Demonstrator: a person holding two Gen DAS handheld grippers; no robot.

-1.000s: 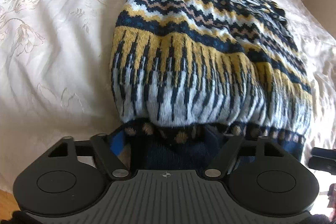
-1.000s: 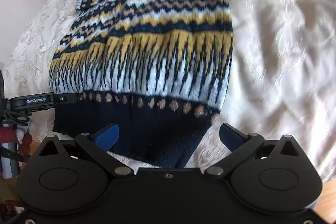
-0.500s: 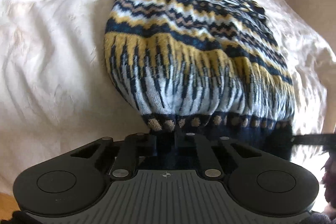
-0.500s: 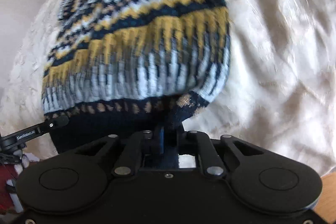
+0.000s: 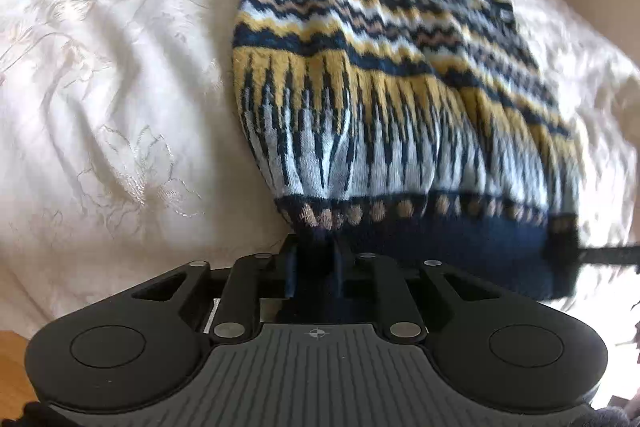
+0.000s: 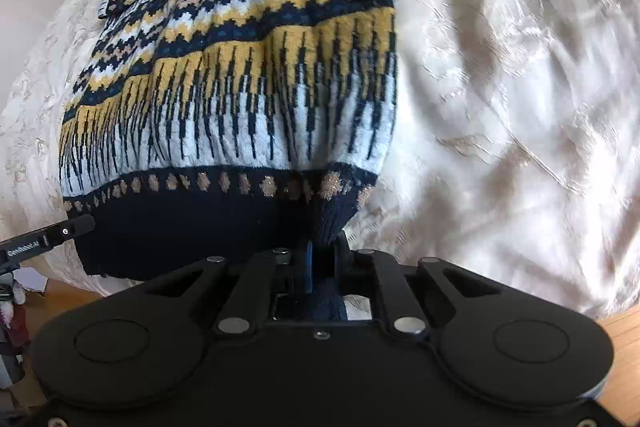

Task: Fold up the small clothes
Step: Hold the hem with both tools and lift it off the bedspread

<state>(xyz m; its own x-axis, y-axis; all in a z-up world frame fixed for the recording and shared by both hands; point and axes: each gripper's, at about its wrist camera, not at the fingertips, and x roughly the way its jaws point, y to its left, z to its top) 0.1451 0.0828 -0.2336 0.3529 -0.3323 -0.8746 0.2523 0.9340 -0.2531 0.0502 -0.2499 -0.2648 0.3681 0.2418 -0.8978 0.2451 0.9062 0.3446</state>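
The patterned knit sweater lies on the white bedspread, its navy ribbed hem at the near edge of the bed, body and collar running away toward the far side. The left hand-held gripper is closed tight on the hem at its left corner, cloth bunched between the fingers. The right hand-held gripper is likewise clamped on the hem at its right corner, a pinch of navy rib drawn up into the closed jaws.

Judging from this, the next step is to carry the hem up and over toward the collar. The chief risk is the grip itself: each side seems to hold only a small tuck of thick rib, so a quick lift could pull it free, likely on one side first, leaving the fold skewed. Uneven travel of the two hands would twist the fold line. The soft, creased bedspread may also drag along under the knit and ruck up beneath it.

Room is tight behind: the hem sits right at the bed's near edge, with wooden floor below, so a dropped corner could slide off. Ahead and to both sides the bedspread lies open, well beyond the sweater's outline.
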